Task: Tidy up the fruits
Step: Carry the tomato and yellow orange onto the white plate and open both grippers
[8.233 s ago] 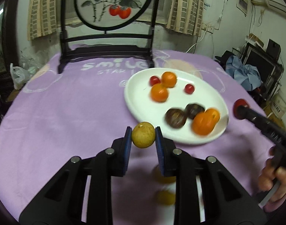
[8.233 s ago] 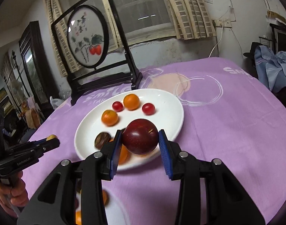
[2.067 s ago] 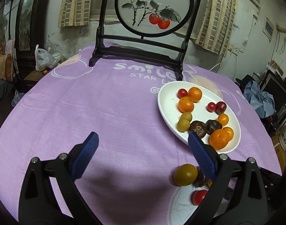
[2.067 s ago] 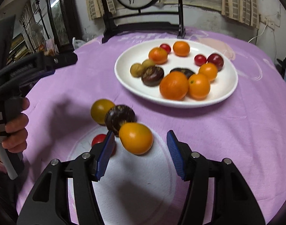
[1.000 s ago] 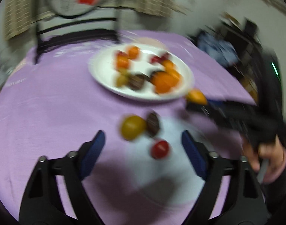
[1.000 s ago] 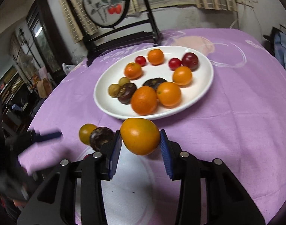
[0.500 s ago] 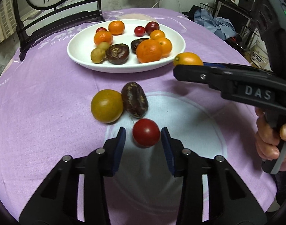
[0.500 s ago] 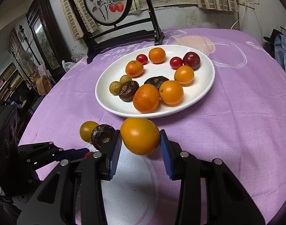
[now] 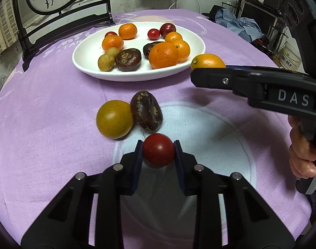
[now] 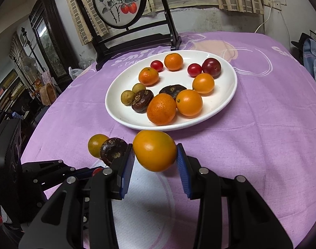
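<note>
My left gripper (image 9: 158, 151) is shut on a red cherry tomato (image 9: 158, 149), low over the purple tablecloth (image 9: 43, 108). Just beyond it lie a yellow-green fruit (image 9: 114, 119) and a dark brown fruit (image 9: 146, 111), touching each other. My right gripper (image 10: 154, 158) is shut on an orange fruit (image 10: 154, 150) and holds it above the cloth, short of the white plate (image 10: 226, 101); it also shows in the left wrist view (image 9: 208, 62). The plate (image 9: 83, 58) holds several oranges, red tomatoes, brown and green fruits.
A black wooden screen stand (image 10: 135, 35) with a painted round panel stands behind the plate. A blue cloth pile (image 9: 238, 26) and shelves lie off the table's right. A cabinet (image 10: 48, 39) and clutter stand at the left.
My left gripper has closed on the red cherry tomato, which was between open fingers half a second ago. My right gripper still holds the orange fruit and has barely moved.
</note>
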Available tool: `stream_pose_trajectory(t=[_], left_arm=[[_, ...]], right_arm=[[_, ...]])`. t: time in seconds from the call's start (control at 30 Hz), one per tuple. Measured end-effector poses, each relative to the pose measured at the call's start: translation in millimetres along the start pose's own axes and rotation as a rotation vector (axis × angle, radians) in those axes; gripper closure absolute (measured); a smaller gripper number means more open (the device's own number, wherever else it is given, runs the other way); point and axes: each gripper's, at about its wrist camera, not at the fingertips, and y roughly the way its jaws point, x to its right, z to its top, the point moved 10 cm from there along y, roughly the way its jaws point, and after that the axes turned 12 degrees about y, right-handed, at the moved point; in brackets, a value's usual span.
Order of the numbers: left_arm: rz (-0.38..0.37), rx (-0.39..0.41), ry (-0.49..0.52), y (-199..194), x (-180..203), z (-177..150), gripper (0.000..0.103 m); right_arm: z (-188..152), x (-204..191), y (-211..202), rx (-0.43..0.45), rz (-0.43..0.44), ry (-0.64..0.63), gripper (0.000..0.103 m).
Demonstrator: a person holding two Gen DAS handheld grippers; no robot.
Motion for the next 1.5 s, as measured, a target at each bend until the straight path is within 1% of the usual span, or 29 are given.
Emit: stream_pose_trajectory(t=[0.1, 0.3, 0.47, 0.6, 0.67, 0.73, 0.8, 0.83, 0.9, 0.93, 1.07, 1.1, 1.17, 1.37, 1.43, 1.47, 1.5], left_arm=[[-0.002, 0.004, -0.002, -2, 2, 0, 0.073], [-0.021, 0.052, -0.020, -19, 7, 1, 0.073], [-0.024, 0.076, -0.020, -28, 13, 2, 0.073], [-0.053, 0.122, -0.041, -41, 14, 6, 0.073], [-0.077, 0.167, -0.070, -52, 9, 14, 0.074], [-0.064, 0.207, -0.107, -59, -4, 26, 0.074], [-0.039, 0.228, -0.139, -60, -19, 40, 0.074], [-0.024, 0.238, -0.158, -58, -28, 49, 0.074], [0.007, 0.253, -0.182, -53, -43, 67, 0.074], [0.028, 0.257, -0.188, -48, -50, 76, 0.074], [0.073, 0.255, -0.210, -26, -73, 104, 0.074], [0.087, 0.243, -0.219, -16, -80, 112, 0.074], [0.090, 0.220, -0.242, 0, -91, 118, 0.074], [0.095, 0.154, -0.290, 34, -117, 121, 0.074], [0.085, 0.133, -0.306, 42, -120, 118, 0.073], [0.080, 0.127, -0.314, 43, -121, 116, 0.070], [0.072, 0.122, -0.323, 42, -121, 114, 0.057]], right_arm=[[-1, -1, -1, 0.004, 0.002, -0.004, 0.062], [-1, -9, -6, 0.026, 0.024, -0.030, 0.062], [-2, -18, -8, 0.050, 0.031, -0.064, 0.062], [-1, -22, -11, 0.070, 0.048, -0.073, 0.062], [3, -22, -13, 0.083, 0.068, -0.058, 0.062], [11, -20, -13, 0.107, 0.075, -0.038, 0.062], [22, -16, -15, 0.157, 0.052, -0.027, 0.062], [31, -12, -15, 0.193, 0.022, -0.024, 0.062], [46, -2, -12, 0.236, -0.028, -0.010, 0.062], [52, 2, -11, 0.246, -0.031, 0.002, 0.062], [78, 16, 5, 0.259, -0.055, 0.036, 0.062], [85, 19, 13, 0.248, -0.052, 0.047, 0.062], [92, 22, 23, 0.229, -0.043, 0.061, 0.062], [104, 24, 51, 0.177, -0.029, 0.050, 0.062], [103, 24, 57, 0.157, -0.028, 0.050, 0.057], [102, 25, 57, 0.152, -0.027, 0.057, 0.054], [102, 24, 54, 0.154, -0.019, 0.065, 0.054]])
